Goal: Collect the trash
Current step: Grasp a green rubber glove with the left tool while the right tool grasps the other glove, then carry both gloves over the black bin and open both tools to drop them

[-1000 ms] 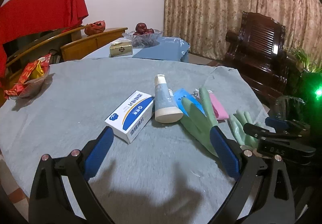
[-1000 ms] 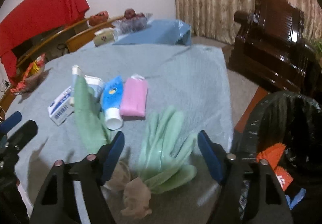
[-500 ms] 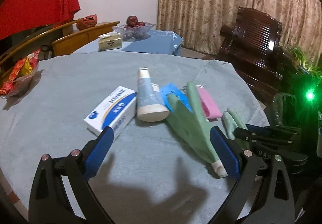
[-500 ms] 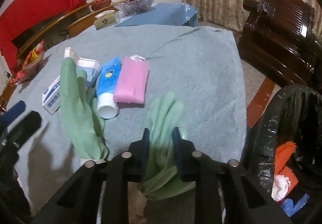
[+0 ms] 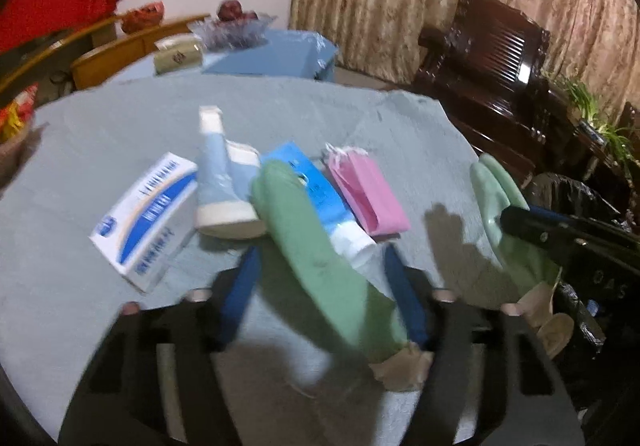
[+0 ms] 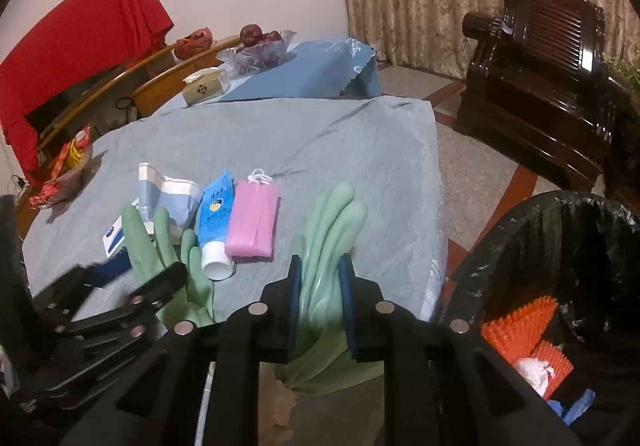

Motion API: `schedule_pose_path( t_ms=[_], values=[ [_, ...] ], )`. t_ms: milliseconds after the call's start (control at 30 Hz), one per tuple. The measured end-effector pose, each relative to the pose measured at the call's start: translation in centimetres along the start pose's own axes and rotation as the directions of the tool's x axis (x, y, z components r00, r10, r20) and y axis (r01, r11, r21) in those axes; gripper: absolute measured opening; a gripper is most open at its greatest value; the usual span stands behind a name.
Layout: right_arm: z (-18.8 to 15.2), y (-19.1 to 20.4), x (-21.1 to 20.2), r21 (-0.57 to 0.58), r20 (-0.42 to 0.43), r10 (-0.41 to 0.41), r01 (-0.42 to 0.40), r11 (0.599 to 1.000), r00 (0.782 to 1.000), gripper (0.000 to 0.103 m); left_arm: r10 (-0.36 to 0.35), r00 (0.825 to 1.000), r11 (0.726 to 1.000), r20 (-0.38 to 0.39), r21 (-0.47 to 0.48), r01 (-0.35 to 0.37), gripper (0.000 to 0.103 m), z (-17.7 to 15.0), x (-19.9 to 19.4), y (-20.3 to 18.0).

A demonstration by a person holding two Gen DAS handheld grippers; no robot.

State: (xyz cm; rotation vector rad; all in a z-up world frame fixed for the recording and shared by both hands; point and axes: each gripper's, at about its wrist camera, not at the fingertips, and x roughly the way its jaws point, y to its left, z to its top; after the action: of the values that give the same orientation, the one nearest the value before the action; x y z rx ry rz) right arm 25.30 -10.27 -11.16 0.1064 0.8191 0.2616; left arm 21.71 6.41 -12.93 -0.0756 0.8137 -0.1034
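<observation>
Two green rubber gloves lie near the table's front edge. The right gripper point(image 6: 319, 278) is clamped on the right glove point(image 6: 332, 221), its blue pads pinching the palm. The left gripper point(image 5: 324, 278) has just been closing around the left glove point(image 5: 316, 258); whether its pads press yet I cannot tell. Behind them on the grey cloth point(image 6: 320, 133) lie a blue tube point(image 6: 216, 213), a pink pack point(image 6: 252, 221), a pale tube point(image 5: 218, 181) and a white box point(image 5: 144, 217). A black-lined bin point(image 6: 560, 246) stands right of the table.

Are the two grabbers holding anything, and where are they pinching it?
The right gripper pinches a green glove across its palm. The left gripper, jaws just closing, straddles the other glove near its cuff; a firm pinch cannot be told.
</observation>
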Motion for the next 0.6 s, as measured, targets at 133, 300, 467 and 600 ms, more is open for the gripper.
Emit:
schedule_pose_path(
  t_ms=[133,300,467,600],
  values=[
    [-0.1,-0.1,-0.2,0.004,0.005,0.008,-0.008,1.0,1.0,0.019,-0.025,1.0,1.0,-0.015,-0.014,0.025,0.017,-0.2,0.0,0.0],
    [-0.2,0.0,-1.2,0.005,0.032,0.028,-0.028,1.0,0.999,0.019,-0.035,0.999,0.999,0.009,-0.01,0.035,0.01,-0.2,-1.7,-0.1],
    [-0.3,0.5,-2.9,0.001,0.064,0.043,-0.043,0.999,0.997,0.019,-0.038,0.997,0.999,0.06,0.007,0.038,0.008,0.1,-4.6,-0.5],
    [-0.5,0.5,-4.8,0.001,0.09,0.059,-0.059,0.998,0.994,0.019,-0.044,0.995,0.999,0.09,0.006,0.044,0.007,0.4,-6.6,-0.9]
  ],
)
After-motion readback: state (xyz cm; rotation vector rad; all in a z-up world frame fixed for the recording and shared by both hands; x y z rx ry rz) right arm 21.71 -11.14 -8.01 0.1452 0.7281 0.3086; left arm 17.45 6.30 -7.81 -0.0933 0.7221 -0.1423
